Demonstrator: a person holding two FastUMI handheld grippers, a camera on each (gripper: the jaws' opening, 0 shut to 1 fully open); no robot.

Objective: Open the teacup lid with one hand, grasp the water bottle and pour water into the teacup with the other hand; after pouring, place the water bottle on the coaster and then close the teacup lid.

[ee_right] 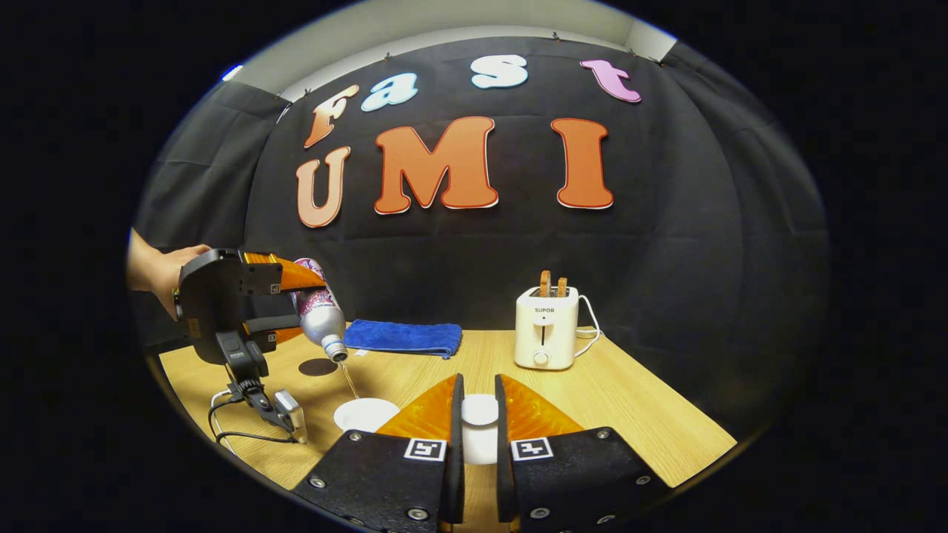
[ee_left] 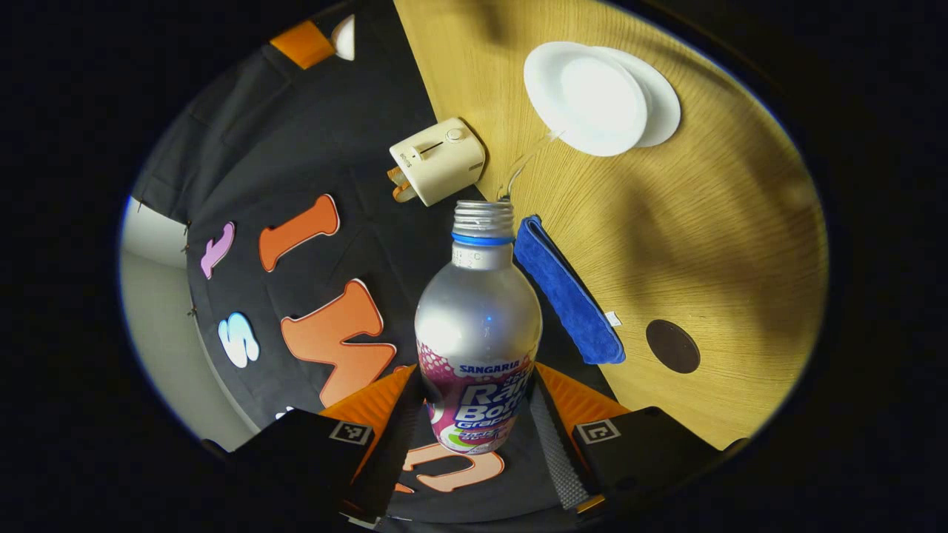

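Note:
My left gripper (ee_left: 478, 389) is shut on a silver water bottle (ee_left: 478, 318) with its cap off. The bottle is tipped toward the white teacup (ee_left: 592, 100), and a thin stream of water (ee_left: 527, 161) runs from its mouth into the cup. In the right gripper view the same bottle (ee_right: 320, 314) slants down over the open teacup (ee_right: 365, 413), held by the left gripper (ee_right: 307, 296) and a hand. My right gripper (ee_right: 475, 414) is shut on the white teacup lid (ee_right: 480, 409), held to the right of the cup. A dark round coaster (ee_left: 672, 346) (ee_right: 318, 366) lies bare on the wooden table (ee_left: 726, 244).
A folded blue cloth (ee_left: 566, 292) (ee_right: 404, 337) lies along the back of the table near the coaster. A white toaster (ee_left: 438, 159) (ee_right: 546, 326) with two slices stands at the back, its cord trailing. A cable and small box (ee_right: 289, 414) hang from the left gripper.

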